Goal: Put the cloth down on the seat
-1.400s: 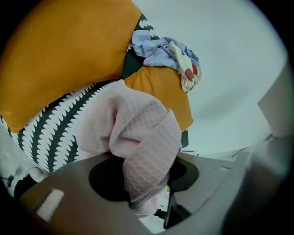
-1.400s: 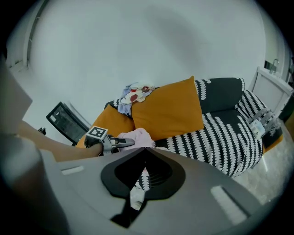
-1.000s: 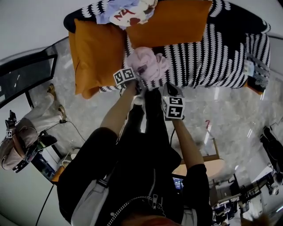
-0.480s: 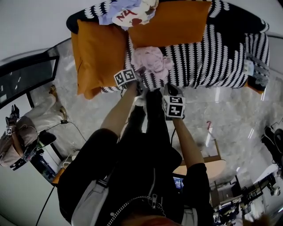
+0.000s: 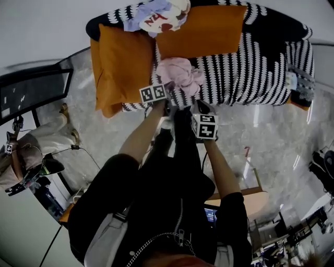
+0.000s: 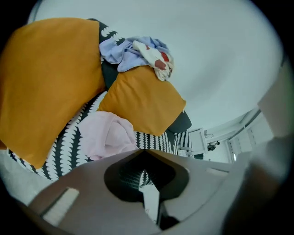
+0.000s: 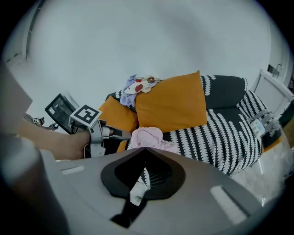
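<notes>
A crumpled pink cloth lies on the black-and-white patterned seat of the sofa, in front of an orange cushion. My left gripper sits at the seat's front edge just left of the cloth, jaws shut with nothing between them. In the left gripper view the cloth lies beyond the closed tips of the left gripper, apart from them. My right gripper hangs in front of the seat, a little lower, also shut and empty. The right gripper view shows the cloth past the right gripper's joined jaws.
Two orange cushions lean on the sofa's left arm and back. A heap of light clothes tops the backrest. Small items sit at the sofa's right end. Marble floor, a wooden stool and a bag surround me.
The left gripper's marker cube has shifted slightly right along the seat's edge. The pink cloth rests on the seat throughout. The right gripper has hardly moved.
</notes>
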Available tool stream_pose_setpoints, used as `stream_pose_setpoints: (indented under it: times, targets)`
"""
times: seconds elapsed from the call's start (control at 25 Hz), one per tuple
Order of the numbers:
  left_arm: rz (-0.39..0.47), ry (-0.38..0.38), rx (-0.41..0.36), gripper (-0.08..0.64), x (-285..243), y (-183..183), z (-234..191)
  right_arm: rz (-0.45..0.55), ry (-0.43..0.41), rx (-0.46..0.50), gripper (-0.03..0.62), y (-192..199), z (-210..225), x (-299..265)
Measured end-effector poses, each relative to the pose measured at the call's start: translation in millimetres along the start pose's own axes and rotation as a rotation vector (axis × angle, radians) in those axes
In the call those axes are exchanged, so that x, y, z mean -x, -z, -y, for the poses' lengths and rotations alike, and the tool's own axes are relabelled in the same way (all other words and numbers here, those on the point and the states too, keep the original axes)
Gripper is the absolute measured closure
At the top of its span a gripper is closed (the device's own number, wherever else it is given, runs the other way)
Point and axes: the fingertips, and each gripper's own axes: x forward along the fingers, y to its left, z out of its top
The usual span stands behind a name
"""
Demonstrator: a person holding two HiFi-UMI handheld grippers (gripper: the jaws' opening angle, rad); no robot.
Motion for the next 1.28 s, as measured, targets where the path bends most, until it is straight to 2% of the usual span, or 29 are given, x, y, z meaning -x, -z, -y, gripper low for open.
stream_pose_setpoints:
  times: [0.36,0.6,0.8,0.96,1.12,1.28]
  targets:
    - [0.023,-0.016,-0.248,0.551,45.1,2.0,28.4,0.043,-0.037,0.027,0.589,10.3,-36.2,21.6]
    - [0.044,0.015,-0.435,0.551,81.8,5.0,59.3,0.170,-0.012,0.057,0.591,-5.2,-56.1,50.2]
    - [0.050,0.092,-0.559,0.551,112.5,18.3,89.1,0.370,-0.029,0.085,0.589,-24.8,-75.6,89.3]
    - [0.063,0.137,-0.654,0.551,143.6,29.7,111.4,0.382,0.002,0.137,0.589,-20.4,-92.3,110.4]
    - [0.092,0.180,-0.770,0.551,171.9,38.6,137.9,0.400,0.022,0.119,0.589,-16.4,-104.4,128.5]
    - [0.138,0.209,-0.887,0.551,199.0,44.7,161.4,0.472,0.022,0.111,0.591,-21.1,-120.8,150.7]
